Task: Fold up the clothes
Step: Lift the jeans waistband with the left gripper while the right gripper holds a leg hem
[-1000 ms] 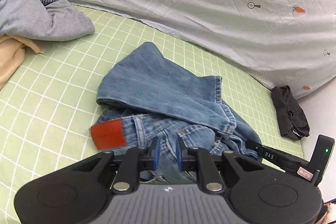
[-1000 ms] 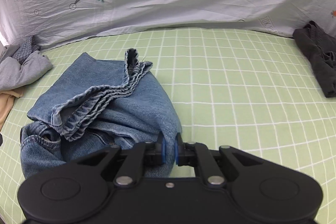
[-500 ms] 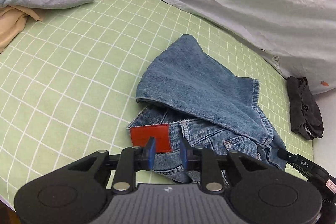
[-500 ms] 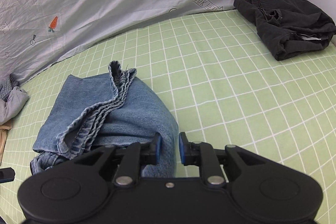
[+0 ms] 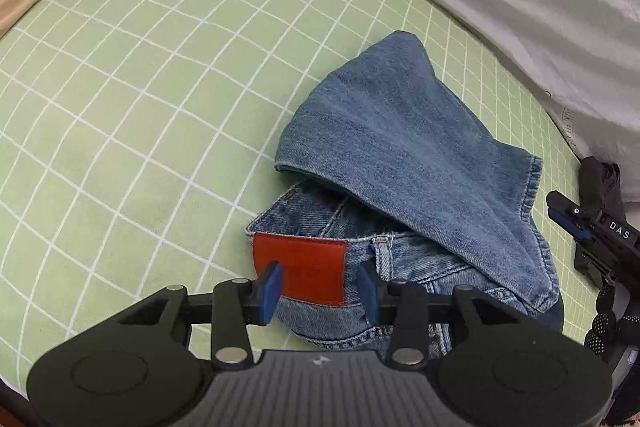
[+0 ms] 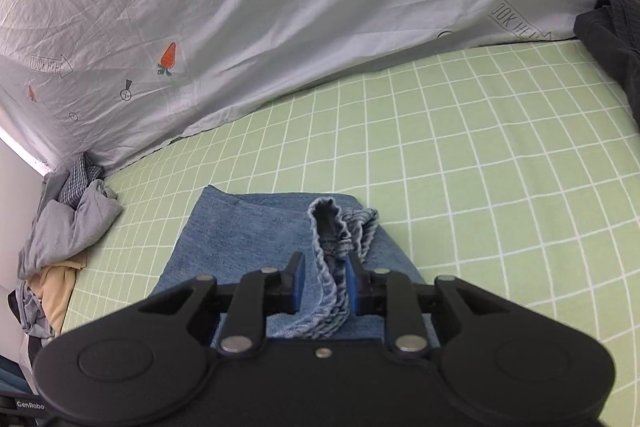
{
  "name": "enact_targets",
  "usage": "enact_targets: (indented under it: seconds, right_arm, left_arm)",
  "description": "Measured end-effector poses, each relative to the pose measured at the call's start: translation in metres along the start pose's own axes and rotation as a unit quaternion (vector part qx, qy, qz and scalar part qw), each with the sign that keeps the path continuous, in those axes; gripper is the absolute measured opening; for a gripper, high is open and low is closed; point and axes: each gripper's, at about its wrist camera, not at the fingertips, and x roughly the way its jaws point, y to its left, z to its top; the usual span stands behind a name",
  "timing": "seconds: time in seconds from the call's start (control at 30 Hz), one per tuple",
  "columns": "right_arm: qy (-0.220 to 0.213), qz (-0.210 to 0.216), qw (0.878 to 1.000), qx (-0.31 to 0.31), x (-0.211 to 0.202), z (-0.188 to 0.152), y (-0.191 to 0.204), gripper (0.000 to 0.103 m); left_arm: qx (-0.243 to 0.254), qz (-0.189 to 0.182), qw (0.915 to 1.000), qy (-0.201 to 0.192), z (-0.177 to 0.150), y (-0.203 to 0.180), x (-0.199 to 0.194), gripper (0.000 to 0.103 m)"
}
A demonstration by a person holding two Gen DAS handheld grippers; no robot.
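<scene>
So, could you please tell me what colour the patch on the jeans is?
Red-orange patch on the jeans, clearest in the left wrist view.

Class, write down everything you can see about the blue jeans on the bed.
The jeans are faded blue denim, loosely folded on the green checked sheet, with a leg folded over the waistband. A red patch sits on the waistband, and bunched hems stick up. Each gripper has denim between open jaws that have just been opening.
</scene>
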Motion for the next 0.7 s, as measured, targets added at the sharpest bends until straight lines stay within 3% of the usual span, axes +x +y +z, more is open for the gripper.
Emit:
enact_targets:
  seconds: [0.1,0.2,0.23,0.37,0.53,0.7]
  right_arm:
    - [0.021,0.014,0.999,-0.019,0.02,0.001,0.008,0.024]
    - [0.058,-0.013,0.997,-0.049,0.044,0.003,0.013,0.022]
    - [0.051,-0.006,0.997,-0.051,0.043,0.009,0.014,0.014]
    - [0.022,0.024,0.998,-0.058,0.038,0.03,0.02,0.009]
    - [-0.091,0.062,0.993,-0.035,-0.009,0.095,0.026,0.007]
    - [-0.242,-0.011,0.968,-0.069,-0.062,0.142,0.028,0.007]
  left_arm:
    - [0.0,-0.001,1.0,0.009,0.005,0.0,0.008,0.043]
    - [0.005,0.006,0.9998,0.016,0.01,-0.001,0.013,0.044]
    - [0.007,0.008,0.9998,0.018,0.012,-0.002,0.015,0.044]
    - [0.021,0.018,0.9992,0.027,0.018,-0.005,0.022,0.046]
    - [0.038,0.025,0.9985,0.031,0.019,-0.008,0.024,0.047]
    - [0.04,0.026,0.9985,0.025,0.018,-0.007,0.019,0.047]
